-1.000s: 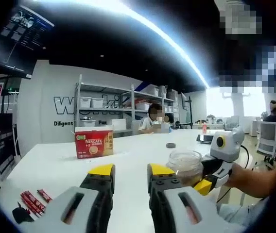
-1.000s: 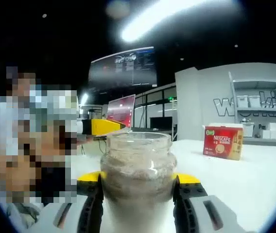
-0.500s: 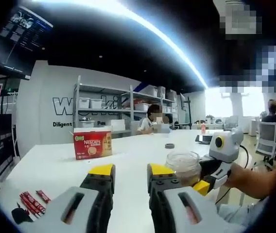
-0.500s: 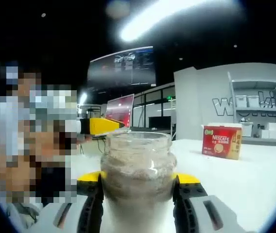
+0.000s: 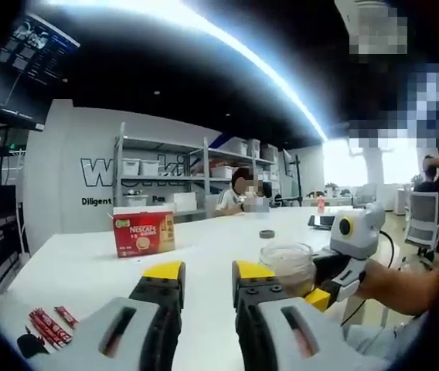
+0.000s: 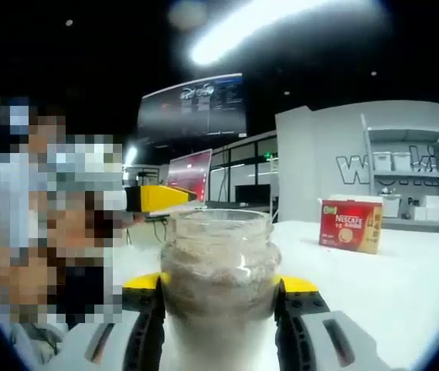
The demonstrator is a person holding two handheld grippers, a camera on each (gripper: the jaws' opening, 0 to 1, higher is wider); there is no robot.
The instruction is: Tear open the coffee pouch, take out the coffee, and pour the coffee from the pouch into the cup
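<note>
The right gripper (image 6: 219,297) clamps the open glass jar (image 6: 218,270) of coffee powder; tilting could spill it. The left gripper's (image 5: 206,282) fingers stand narrowly apart, empty, over the surface (image 5: 88,267).

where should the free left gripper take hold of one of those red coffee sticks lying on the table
Grip a red coffee stick pouch across its narrow width near mid-length, coming from above: the sticks lie flat on the white table, so jaws must straddle the thin sides. The left gripper is open.

Office — shelving (image 5: 181,174), wall screen (image 6: 192,108), desk chairs (image 5: 422,220).
</note>
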